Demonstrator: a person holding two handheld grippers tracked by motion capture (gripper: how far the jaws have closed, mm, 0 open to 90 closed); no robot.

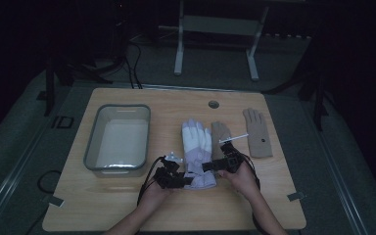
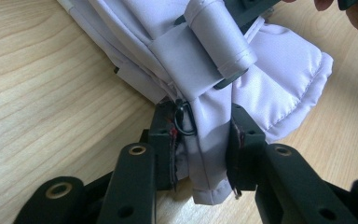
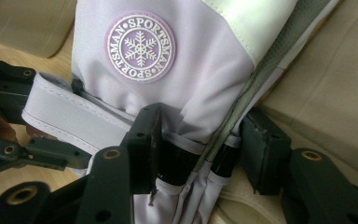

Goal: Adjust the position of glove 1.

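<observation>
While both claws worked the cuff of the white glove (image 1: pixel 196 149) near the middle of the surface (image 1: pixel 127 205), our left claw (image 2: pixel 200 140) pinched a bunched fold and our right claw (image 3: pixel 200 144) stood half-spread around the cuff edge. We judged the slick fabric could slip free if either pulled unevenly.

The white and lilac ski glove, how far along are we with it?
Done: nothing sits in the grey plastic bin. In hand: the left gripper pinches the cuff fabric of the white and lilac ski glove, while the right gripper straddles its cuff edge, grip unclear. Left: the glove and two tan knit gloves lie on the wooden table.
</observation>
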